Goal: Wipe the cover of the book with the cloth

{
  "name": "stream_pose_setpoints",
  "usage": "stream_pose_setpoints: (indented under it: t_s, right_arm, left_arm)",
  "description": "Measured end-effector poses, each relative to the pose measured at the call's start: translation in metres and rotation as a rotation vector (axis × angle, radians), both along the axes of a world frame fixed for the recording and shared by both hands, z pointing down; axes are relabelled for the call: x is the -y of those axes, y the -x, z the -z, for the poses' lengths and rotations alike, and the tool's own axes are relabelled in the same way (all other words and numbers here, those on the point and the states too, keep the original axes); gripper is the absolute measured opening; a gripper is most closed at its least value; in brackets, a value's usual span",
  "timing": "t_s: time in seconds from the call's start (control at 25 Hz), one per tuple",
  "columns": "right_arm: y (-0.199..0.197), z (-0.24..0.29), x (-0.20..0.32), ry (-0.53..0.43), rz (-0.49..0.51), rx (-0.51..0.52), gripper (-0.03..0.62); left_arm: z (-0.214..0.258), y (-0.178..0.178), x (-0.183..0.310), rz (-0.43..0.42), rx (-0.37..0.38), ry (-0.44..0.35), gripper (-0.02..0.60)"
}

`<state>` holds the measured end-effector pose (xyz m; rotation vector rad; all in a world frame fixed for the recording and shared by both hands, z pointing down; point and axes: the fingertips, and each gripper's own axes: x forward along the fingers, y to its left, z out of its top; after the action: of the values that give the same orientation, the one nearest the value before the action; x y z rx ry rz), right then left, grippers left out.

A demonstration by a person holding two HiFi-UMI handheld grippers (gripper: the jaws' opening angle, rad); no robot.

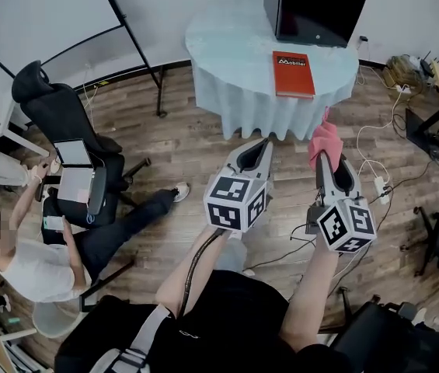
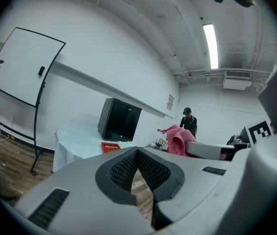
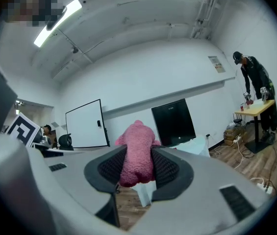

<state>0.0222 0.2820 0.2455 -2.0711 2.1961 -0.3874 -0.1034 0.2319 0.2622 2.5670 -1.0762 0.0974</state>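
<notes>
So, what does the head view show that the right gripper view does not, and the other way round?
Only the head view shows the red book on the round table, and the right gripper's own marker cube. Only the right gripper view shows a standing person at a yellow desk, and the ceiling lights. Both show the pink cloth with the right gripper jaws shut on it, the black screen, and the whiteboard.
</notes>
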Motion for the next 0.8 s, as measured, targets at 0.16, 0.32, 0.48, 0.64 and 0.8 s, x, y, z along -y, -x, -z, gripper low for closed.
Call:
stream_pose_setpoints:
  t_s: [0.16, 0.32, 0.48, 0.64, 0.8]
  right_arm:
    - [0.020, -0.004, 0.056, 0.023, 0.039, 0.000, 0.149]
    - [0.041, 0.004, 0.101, 0.023, 0.077, -0.024, 0.149]
    - [0.034, 0.011, 0.124, 0.024, 0.051, -0.055, 0.149]
    - [0.022, 0.017, 0.140, 0.040, 0.014, -0.084, 0.149]
    - [0.015, 0.030, 0.157, 0.018, 0.009, -0.125, 0.149]
  left_arm:
    - [-0.004, 0.012, 0.049, 0.023, 0.005, 0.027, 0.014]
    - [-0.003, 0.026, 0.093, 0.043, -0.005, 0.046, 0.014]
    - [0.002, 0.030, 0.123, 0.043, -0.038, 0.052, 0.014]
    - [0.000, 0.030, 0.143, 0.041, -0.065, 0.075, 0.014]
    - [0.004, 0.023, 0.163, 0.036, -0.092, 0.074, 0.014]
